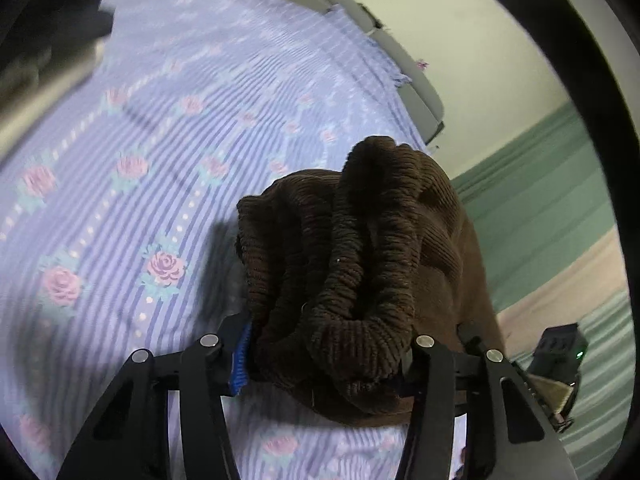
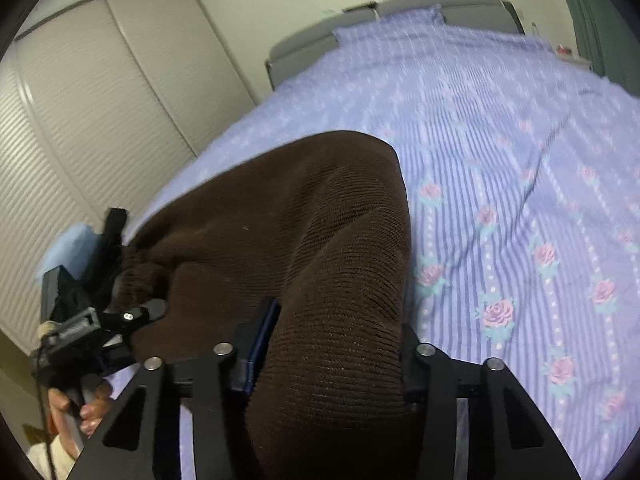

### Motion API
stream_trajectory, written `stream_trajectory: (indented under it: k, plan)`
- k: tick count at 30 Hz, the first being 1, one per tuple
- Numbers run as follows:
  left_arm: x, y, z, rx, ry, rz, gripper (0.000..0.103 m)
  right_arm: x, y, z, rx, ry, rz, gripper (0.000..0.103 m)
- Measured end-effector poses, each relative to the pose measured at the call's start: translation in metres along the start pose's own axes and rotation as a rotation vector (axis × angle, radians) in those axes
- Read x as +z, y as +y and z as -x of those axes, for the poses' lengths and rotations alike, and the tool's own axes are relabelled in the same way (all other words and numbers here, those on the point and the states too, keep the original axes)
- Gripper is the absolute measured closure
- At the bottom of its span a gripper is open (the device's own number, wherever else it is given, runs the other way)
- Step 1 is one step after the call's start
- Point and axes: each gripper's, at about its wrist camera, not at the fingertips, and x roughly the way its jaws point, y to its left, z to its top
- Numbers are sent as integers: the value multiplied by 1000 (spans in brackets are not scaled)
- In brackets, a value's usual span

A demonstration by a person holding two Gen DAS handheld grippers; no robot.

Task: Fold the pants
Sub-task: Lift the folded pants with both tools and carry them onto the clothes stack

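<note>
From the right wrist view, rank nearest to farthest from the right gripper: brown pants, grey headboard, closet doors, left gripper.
1. brown pants, clamped between the right gripper fingers.
2. left gripper, lower left, also gripping them.
3. closet doors left and grey headboard top: too close to call.

No legible text anywhere.

Right gripper [image 2: 326, 356] clamps brown pants [image 2: 288, 216] — floral bedsheet [image 2: 520, 160] beneath.
</note>
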Motion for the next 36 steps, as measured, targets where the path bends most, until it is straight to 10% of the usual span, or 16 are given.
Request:
stream_trajectory:
  k: [21,36]
  plan:
    - [-46,-76,259,2,-247,-219,53,-14,142,171,120,-202,120,59]
    - [65,-3,404,171,-417,-191,53,60,309,89,268,-167,188,59]
